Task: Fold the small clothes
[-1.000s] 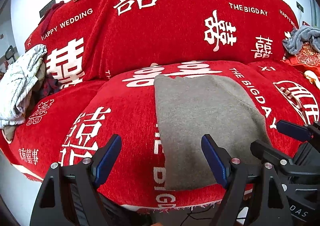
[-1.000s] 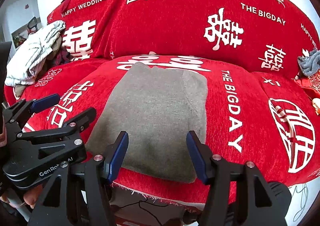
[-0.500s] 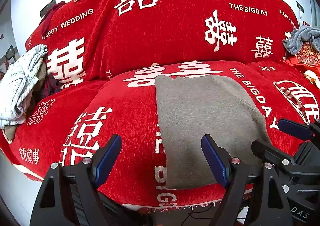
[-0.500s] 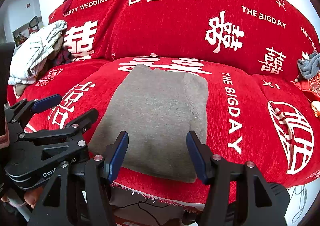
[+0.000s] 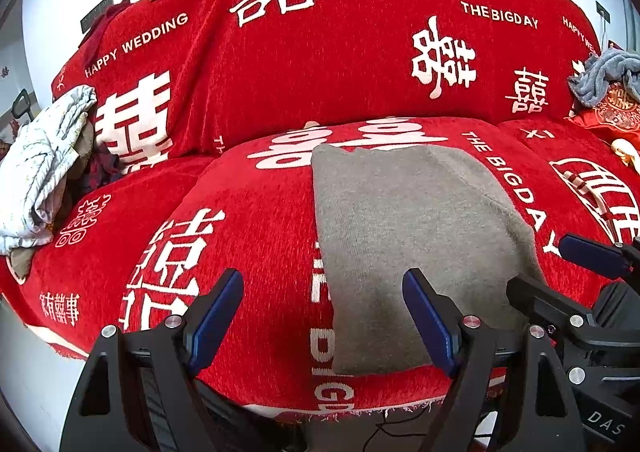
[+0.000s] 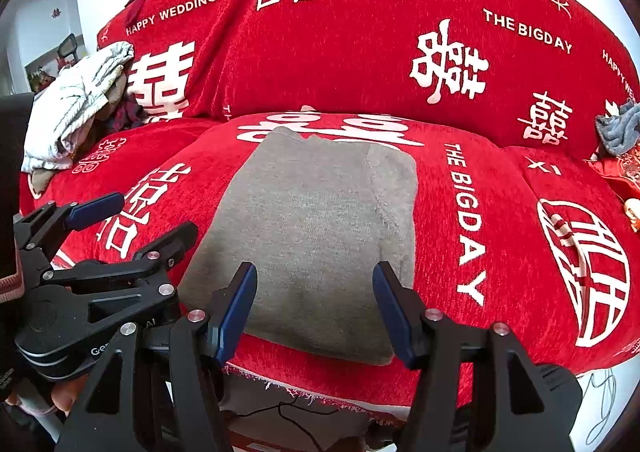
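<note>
Nothing of note has moved since the earlier frames: both tools hang where they were and the cloth lies as it did. Nearest the lens, the left gripper point(image 5: 322, 316) has its blue-padded jaws wide apart with nothing between them, poised over the near left edge of the grey garment point(image 5: 404, 236). The right gripper point(image 6: 314, 310) is likewise apart and empty, hovering over the garment's near hem; neither pad touches the cloth.

The garment lies flat on the seat of the red sofa cover point(image 6: 500, 252), already a tidy rectangle with a folded-over strip along its right side, its near edge just short of the cushion's front. This reads as a pause between folds, the side folds seemingly done.

The next move probably calls for both grippers to drop to the near corners, pinch all layers together, and carry them toward the backrest without dragging the lower layer out of line.

Farther off, a pale crumpled cloth point(image 5: 40, 172) sits at the sofa's left end and a blue-grey towel point(image 5: 604, 76) at its right.
</note>
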`<control>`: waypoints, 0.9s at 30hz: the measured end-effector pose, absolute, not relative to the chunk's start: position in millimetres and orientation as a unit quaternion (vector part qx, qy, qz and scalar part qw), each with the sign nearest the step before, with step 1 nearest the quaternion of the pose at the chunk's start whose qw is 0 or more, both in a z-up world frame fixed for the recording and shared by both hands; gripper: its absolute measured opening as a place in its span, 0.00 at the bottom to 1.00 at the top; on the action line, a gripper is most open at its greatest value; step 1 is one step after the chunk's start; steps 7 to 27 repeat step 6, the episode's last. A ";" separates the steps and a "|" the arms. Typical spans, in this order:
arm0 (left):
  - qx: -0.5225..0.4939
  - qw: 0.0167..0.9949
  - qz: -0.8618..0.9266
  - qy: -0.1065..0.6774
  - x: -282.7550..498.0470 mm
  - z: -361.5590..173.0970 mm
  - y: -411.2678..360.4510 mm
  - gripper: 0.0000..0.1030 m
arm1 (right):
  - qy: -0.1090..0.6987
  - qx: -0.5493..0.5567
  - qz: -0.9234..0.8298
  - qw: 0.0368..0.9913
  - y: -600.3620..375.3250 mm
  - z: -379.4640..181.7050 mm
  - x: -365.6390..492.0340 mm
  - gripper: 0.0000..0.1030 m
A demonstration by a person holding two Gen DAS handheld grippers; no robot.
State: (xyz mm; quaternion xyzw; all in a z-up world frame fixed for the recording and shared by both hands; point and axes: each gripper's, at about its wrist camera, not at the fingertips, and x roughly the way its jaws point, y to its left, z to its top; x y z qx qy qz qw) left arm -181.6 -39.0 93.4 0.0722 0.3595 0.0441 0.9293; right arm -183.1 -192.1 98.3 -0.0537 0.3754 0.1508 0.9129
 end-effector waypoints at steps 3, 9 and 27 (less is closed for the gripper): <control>0.072 0.928 0.042 0.363 -181.0 91.7 -39.3 0.80 | 0.375 -0.053 0.151 0.913 -192.3 98.0 -182.9 0.62; 0.074 0.926 0.041 0.367 -180.6 90.0 -40.1 0.80 | 0.377 -0.049 0.150 0.913 -191.1 96.4 -183.6 0.62; 0.074 0.926 0.041 0.367 -180.6 90.0 -40.1 0.80 | 0.377 -0.049 0.150 0.913 -191.1 96.4 -183.6 0.62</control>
